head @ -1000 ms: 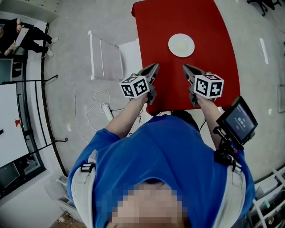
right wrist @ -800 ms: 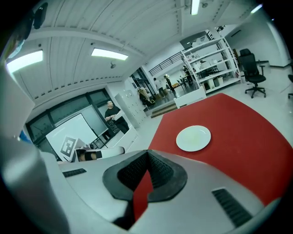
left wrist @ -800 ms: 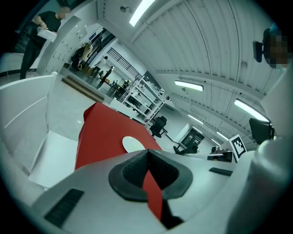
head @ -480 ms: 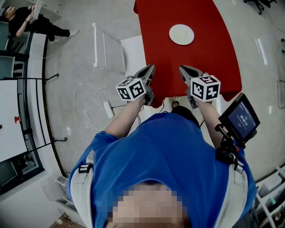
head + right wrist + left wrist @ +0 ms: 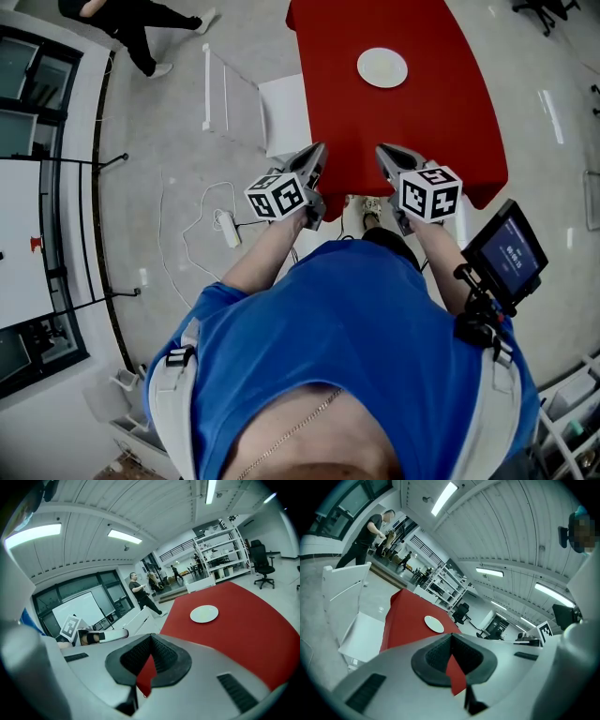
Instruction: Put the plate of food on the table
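Observation:
A white plate (image 5: 382, 67) lies on the red-covered table (image 5: 441, 141), toward its far half; it also shows in the left gripper view as the plate (image 5: 434, 624) and in the right gripper view as the plate (image 5: 204, 613). What is on it cannot be made out. My left gripper (image 5: 319, 150) and right gripper (image 5: 382, 152) hang side by side above the table's near edge, well short of the plate. Both are shut with nothing between the jaws.
A white chair (image 5: 246, 108) stands left of the table. A power strip with white cable (image 5: 225, 228) lies on the floor at left. A person (image 5: 131, 17) stands at the far left. Shelving and office chairs (image 5: 260, 557) lie beyond the table.
The view has drawn back from the table: plate and table sit higher in the head view. Both grippers have come back toward the table's near edge, still shut. The person at far left has walked right.

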Demonstrator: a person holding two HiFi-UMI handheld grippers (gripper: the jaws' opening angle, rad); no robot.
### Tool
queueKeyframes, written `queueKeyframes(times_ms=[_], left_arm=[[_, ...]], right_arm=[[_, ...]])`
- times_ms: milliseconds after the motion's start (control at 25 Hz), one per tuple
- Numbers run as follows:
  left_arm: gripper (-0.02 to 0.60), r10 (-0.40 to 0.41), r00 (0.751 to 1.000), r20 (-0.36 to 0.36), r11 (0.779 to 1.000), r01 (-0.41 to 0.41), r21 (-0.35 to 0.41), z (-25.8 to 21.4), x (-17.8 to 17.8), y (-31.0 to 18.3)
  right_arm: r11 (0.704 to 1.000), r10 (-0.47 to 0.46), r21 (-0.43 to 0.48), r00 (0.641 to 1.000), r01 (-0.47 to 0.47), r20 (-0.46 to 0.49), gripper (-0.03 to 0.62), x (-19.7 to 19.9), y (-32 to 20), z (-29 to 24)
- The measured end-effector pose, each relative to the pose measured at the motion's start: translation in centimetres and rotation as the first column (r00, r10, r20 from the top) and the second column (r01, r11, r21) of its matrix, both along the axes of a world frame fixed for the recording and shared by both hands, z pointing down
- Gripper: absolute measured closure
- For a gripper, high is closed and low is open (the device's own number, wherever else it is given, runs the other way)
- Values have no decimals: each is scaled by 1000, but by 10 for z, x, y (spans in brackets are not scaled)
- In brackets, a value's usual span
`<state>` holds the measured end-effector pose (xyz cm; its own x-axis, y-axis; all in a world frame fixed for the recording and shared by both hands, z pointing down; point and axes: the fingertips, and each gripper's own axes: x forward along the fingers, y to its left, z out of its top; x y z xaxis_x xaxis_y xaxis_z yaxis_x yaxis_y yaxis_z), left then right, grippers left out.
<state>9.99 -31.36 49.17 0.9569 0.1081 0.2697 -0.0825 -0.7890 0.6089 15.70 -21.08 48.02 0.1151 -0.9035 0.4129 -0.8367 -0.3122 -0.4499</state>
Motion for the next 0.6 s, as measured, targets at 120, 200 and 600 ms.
queueKeyframes(times_ms=[120,200,600], left_arm=[[574,-4,1000,-7,1000,4,3,1,1,0],[574,-3,1000,-12,1000,3,5,0,2,1],[574,7,999,-32,1000,-6,20,-5,8,-1]], right_arm=[[1000,-2,6,1000,2,-10,592,0,-1,0],[1000,-3,10,1000,3,-16,592,0,-1,0],[1000,1,28,999,-1,-32,592,3,-4,-4]])
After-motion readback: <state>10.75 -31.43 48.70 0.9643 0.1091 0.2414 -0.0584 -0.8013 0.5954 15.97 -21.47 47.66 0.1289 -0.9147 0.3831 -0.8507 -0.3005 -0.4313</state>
